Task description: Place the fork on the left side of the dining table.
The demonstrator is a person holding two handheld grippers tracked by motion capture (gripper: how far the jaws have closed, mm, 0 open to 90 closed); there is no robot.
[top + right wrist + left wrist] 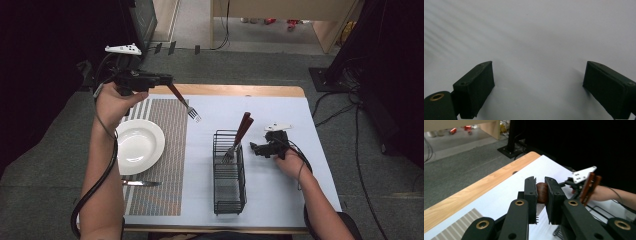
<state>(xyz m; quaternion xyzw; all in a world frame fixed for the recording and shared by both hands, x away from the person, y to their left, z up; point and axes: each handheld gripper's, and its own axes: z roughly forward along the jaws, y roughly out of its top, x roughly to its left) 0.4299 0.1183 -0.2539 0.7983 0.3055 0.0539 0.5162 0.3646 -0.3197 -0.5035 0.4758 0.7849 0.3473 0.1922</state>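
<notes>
Above the far left of the desk (280, 107), the left tongs (167, 82) gripped a brown-handled fork (186, 103) over the striped mat (165, 150); right of the wire basket (229, 172), the right tongs (253, 148) stood open, holding nothing

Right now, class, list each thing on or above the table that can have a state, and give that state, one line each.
left gripper: shut on the fork's brown handle.
fork: held in the air, tines pointing down over the placemat's edge.
right gripper: open, nothing between the jaws.
wire basket: resting on the table, with brown-handled cutlery leaning in its far end.
plate: bare, lying on the placemat.
knife: lying flat on the placemat.
</notes>
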